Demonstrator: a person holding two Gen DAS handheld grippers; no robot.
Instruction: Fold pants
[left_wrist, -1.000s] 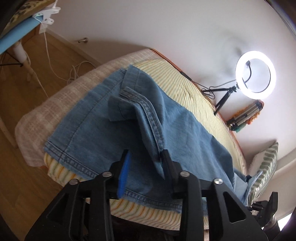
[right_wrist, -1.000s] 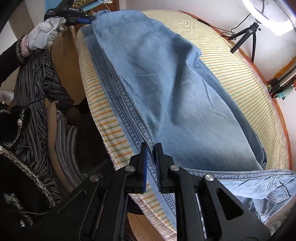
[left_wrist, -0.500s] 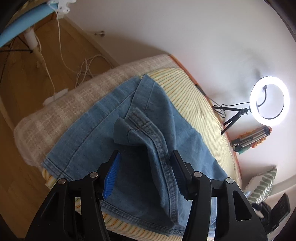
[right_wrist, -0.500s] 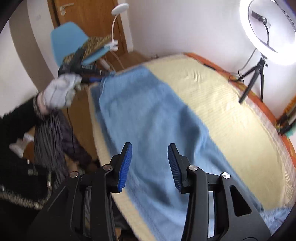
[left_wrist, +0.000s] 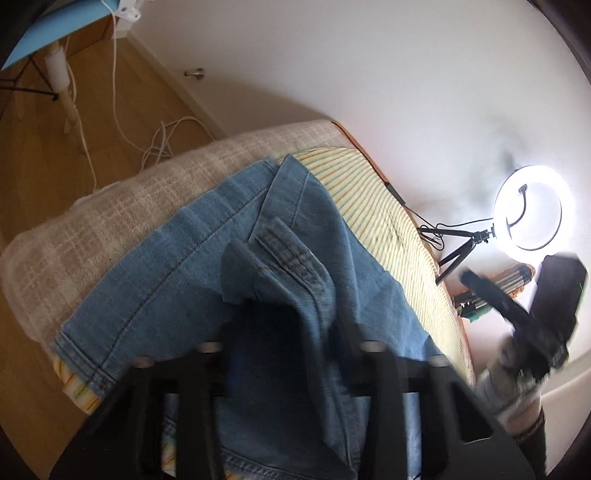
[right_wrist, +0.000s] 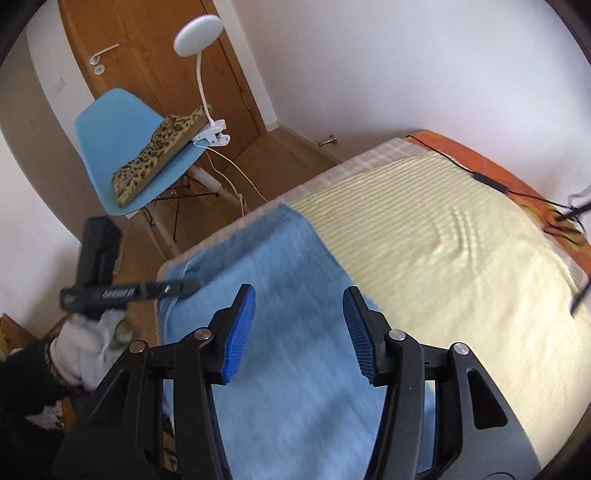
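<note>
Through my left wrist camera, the pants (left_wrist: 207, 280) lie along the near edge of the bed (left_wrist: 110, 221), one denim leg doubled over the other and running away from me toward the bed's far end. My left gripper (left_wrist: 284, 343) has just been closing, and a raised ridge of hem is bunched between its jaws; the cloth drapes over the tips, so I take it as clamped on the pants, though the pads themselves are hidden and blurred. The denim is mid-blue, stiff enough to stand in a peak, with double-stitched seams and a thick turned hem. Under it is a yellow sheet (left_wrist: 373, 206) with fine coloured stripes, over a coarse beige checked cover. A ring light (left_wrist: 532, 206) glows on its tripod by the wall.

Through my right wrist camera, my right gripper (right_wrist: 299, 332) has just been opening: its ribbed blue pads (right_wrist: 240, 332) stand apart over the denim with nothing between them (the picture is smeared here). The pants (right_wrist: 280, 266) show as a long flat blue band with a squared end near the bed's corner. My other gloved hand (right_wrist: 85, 343) holds the left tongs at the band's near edge.

I judge the lengthwise fold done and the crosswise folds not yet made.
</note>
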